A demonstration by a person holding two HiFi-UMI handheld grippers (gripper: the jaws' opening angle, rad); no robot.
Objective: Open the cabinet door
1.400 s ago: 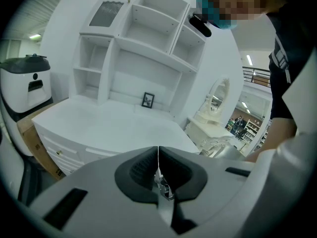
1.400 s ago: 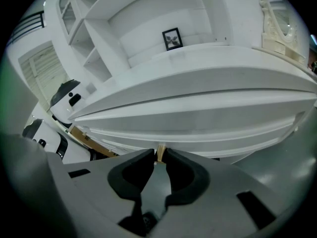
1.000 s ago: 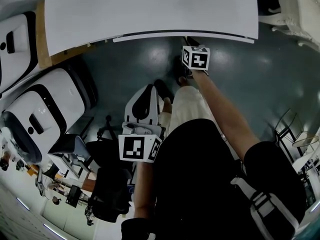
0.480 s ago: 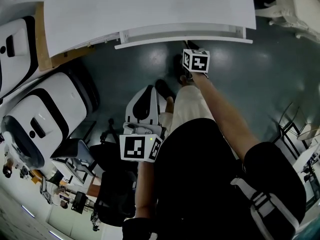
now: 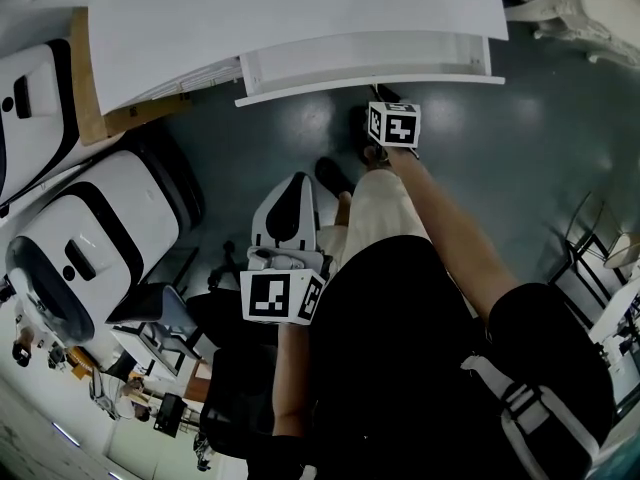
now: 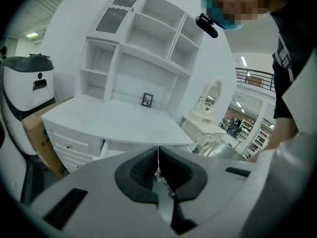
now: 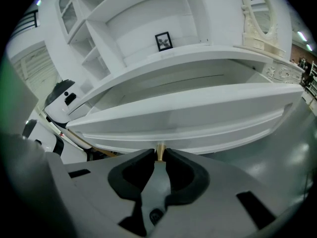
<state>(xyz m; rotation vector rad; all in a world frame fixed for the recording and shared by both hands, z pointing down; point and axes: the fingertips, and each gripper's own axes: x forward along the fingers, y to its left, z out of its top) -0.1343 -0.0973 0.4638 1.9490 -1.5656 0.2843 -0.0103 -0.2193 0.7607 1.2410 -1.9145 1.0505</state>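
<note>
The white cabinet (image 5: 290,18) has a wide curved front panel (image 7: 188,114) that slides out like a drawer; it stands partly pulled out, its inside (image 5: 365,56) showing in the head view. My right gripper (image 7: 159,155) is shut on the panel's small brass knob (image 7: 160,150). In the head view that gripper (image 5: 385,96) sits just below the panel's edge, marker cube behind it. My left gripper (image 5: 292,190) hangs low beside the person's leg, away from the cabinet. In the left gripper view its pads (image 6: 171,170) meet with nothing between them.
Two white-and-black machines (image 5: 90,218) and a cardboard box (image 5: 85,78) stand left of the cabinet. A small picture frame (image 7: 163,40) rests on the cabinet's shelf unit. An ornate white vanity (image 6: 210,133) is to the right, and a metal frame (image 5: 585,253) stands at the head view's right edge.
The front panel has slid further out from under the cabinet top, showing more of its inside. My right gripper came back with it on the knob. The left gripper drifted only slightly.
</note>
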